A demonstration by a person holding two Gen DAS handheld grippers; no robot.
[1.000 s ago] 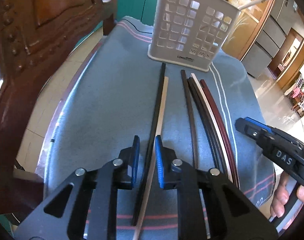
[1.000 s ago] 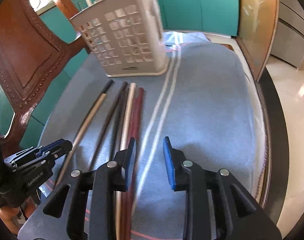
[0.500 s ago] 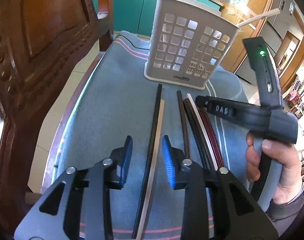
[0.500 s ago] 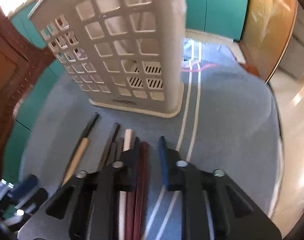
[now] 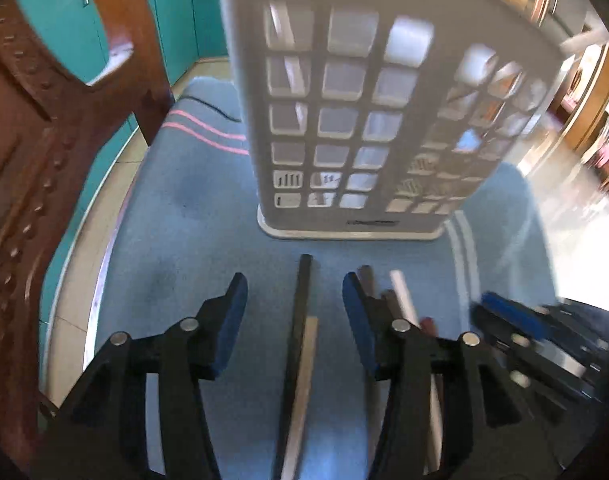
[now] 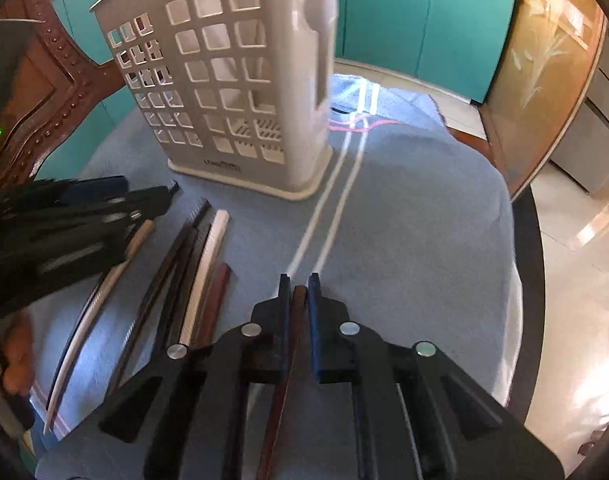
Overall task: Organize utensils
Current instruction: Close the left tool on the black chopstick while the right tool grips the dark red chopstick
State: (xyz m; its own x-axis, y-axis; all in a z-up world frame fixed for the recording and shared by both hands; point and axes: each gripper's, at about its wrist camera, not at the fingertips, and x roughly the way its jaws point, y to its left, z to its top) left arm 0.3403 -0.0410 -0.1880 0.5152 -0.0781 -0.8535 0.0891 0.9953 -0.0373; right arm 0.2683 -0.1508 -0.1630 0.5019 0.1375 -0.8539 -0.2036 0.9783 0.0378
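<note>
Chopsticks lie in a row on a blue cloth (image 6: 404, 208) before a white basket (image 6: 240, 80). Right gripper (image 6: 296, 296) clamps a dark red chopstick (image 6: 292, 328) between its pads; left gripper (image 5: 294, 304) hangs wide open over a black chopstick (image 5: 302, 312) and a tan one (image 5: 304, 364).

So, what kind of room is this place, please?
Probably a home kitchen or dining area: teal cabinets along the wall, a carved wooden chair, and a white utensil basket with chopsticks on a cloth-covered table.
</note>
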